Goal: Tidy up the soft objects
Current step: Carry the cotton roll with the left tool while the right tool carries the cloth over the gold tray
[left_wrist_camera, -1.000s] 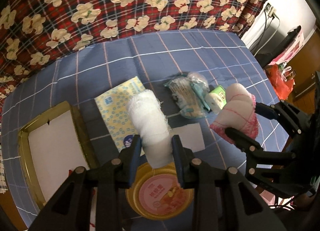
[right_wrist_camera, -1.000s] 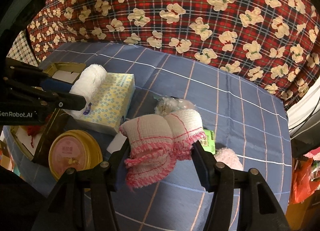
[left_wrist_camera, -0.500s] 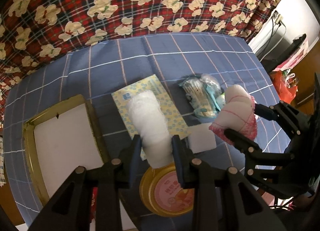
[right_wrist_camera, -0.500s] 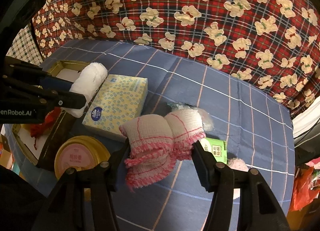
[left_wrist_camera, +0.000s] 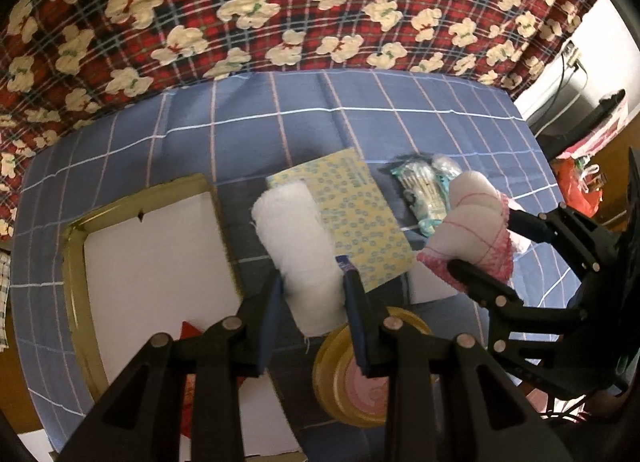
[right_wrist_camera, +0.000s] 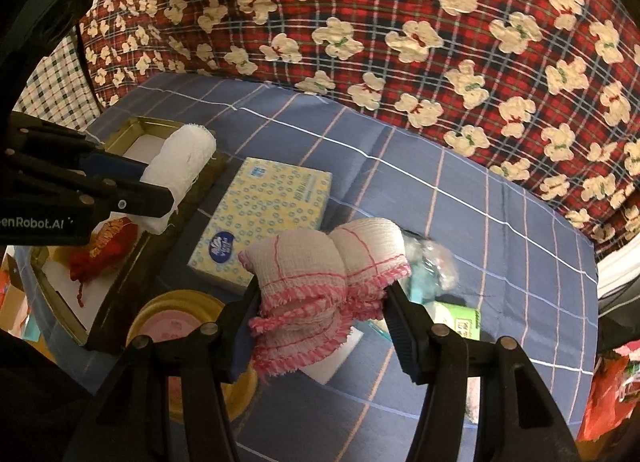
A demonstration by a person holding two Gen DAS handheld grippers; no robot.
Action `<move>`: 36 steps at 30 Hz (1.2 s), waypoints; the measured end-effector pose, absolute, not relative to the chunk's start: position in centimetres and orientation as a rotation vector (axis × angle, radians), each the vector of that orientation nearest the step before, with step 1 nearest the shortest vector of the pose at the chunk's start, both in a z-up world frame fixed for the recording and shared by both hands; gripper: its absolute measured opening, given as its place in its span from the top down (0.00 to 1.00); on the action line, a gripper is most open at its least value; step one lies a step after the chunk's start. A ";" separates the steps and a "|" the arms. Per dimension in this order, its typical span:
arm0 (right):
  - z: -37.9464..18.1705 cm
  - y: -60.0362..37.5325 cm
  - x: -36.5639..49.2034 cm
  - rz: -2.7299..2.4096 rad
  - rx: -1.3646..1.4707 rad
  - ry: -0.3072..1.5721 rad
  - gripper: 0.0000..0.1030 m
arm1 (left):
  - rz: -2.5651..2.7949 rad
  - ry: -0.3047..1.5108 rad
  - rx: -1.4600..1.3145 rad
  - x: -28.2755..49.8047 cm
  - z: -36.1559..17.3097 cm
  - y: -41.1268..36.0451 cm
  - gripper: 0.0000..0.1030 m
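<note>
Between my left gripper's (left_wrist_camera: 314, 288) fingers sits a rolled white cloth (left_wrist_camera: 298, 250), clamped at its lower end so the roll juts out ahead of me above the blue checked tablecloth (left_wrist_camera: 320, 126). My right gripper (right_wrist_camera: 322, 298) is closed on a pink-edged rolled cloth (right_wrist_camera: 320, 274), bunched into two lobes with its frayed pink hems hanging down between the fingers.

Just below both grippers lies a round gold tin (right_wrist_camera: 180, 318) with a pink label. To its left is the gold rectangular tray (left_wrist_camera: 80, 262), white inside, with a red tasselled thing (right_wrist_camera: 100, 250) lying in it. The white cloth hangs near the tray's right edge; from my left camera it lies over the gap between the tray and the yellow tissue pack (left_wrist_camera: 356, 218). A flat white pad (left_wrist_camera: 432, 282) sits on the tablecloth beside the tissue pack, under the pink-edged cloth.

Further out, past the pink-edged cloth, a clear bag of cotton swabs (left_wrist_camera: 424, 190) rests on the tablecloth, with a small green packet (right_wrist_camera: 460, 322) near it. Beyond the table hangs a red plaid curtain (left_wrist_camera: 280, 2) printed with cream bears.
</note>
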State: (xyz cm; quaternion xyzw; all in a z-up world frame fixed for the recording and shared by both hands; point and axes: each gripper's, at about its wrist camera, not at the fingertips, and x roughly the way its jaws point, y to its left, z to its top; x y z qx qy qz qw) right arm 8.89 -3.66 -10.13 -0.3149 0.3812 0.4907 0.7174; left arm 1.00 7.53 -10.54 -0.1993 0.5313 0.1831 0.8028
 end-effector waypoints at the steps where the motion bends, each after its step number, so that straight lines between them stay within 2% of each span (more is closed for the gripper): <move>1: -10.1 -3.5 8.7 1.091 -0.699 0.842 0.42 | 0.398 1.137 -0.433 0.8 -10.6 7.8 0.71; 36: -10.0 6.3 0.9 1.369 -0.808 0.765 0.42 | 0.651 1.096 -0.644 -10.1 -11.9 15.6 0.71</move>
